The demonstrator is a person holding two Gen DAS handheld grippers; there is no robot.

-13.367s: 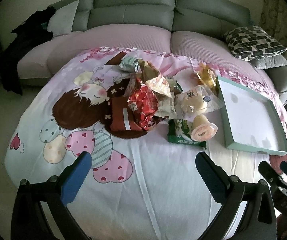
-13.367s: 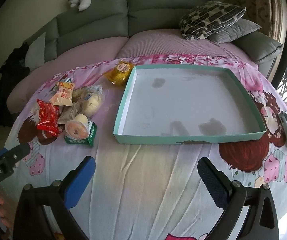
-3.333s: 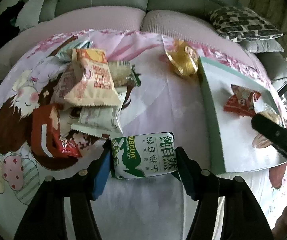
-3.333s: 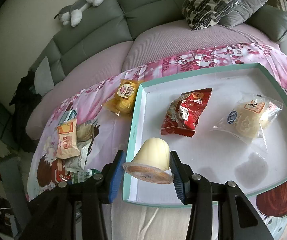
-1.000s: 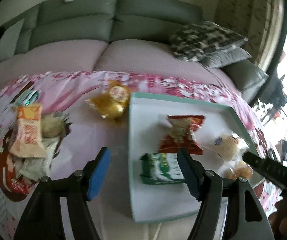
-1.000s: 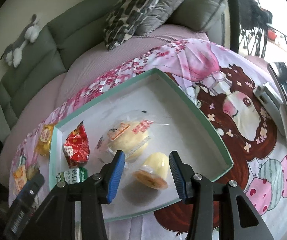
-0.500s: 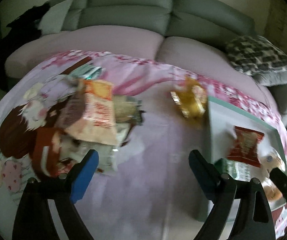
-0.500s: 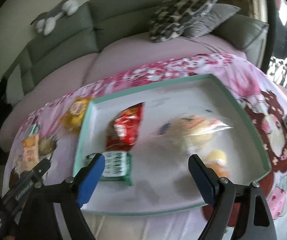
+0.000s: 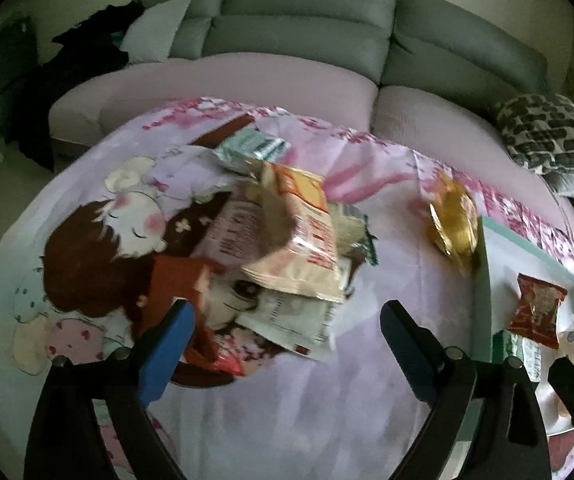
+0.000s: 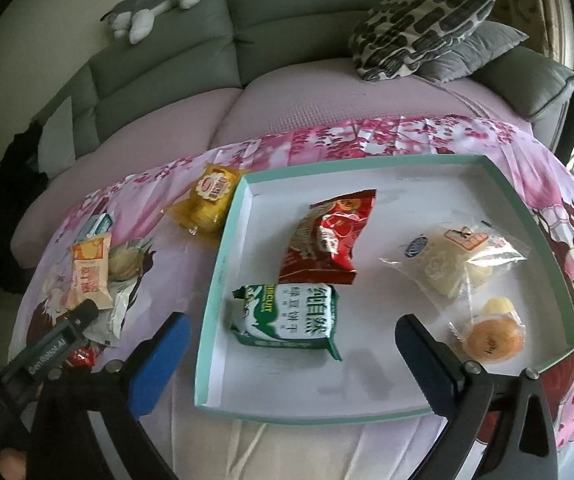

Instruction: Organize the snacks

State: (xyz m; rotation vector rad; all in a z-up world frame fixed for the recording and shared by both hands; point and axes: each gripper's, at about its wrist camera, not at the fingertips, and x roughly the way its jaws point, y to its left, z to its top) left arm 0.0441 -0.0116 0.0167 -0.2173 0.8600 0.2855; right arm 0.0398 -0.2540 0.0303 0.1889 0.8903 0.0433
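While both jaws gape empty, tray (image 10: 223, 280) holding 4 snacks, 1 yellow packet (image 10: 211, 200) beside.

A tray (image 10: 223, 264) is set on the bed's right side. In it, a biscuit pack (image 10: 287, 320) lies by the left wall, a crisp packet (image 10: 327, 236) behind it, a bun (image 10: 447, 264) and jelly cup (image 10: 491, 336) rightward. A snack pile (image 9: 287, 248) lies left of the tray.

Left gripper (image 9: 285, 346) and right gripper (image 10: 291, 348) both tilt downward, jaws just opened wide, nothing between them.
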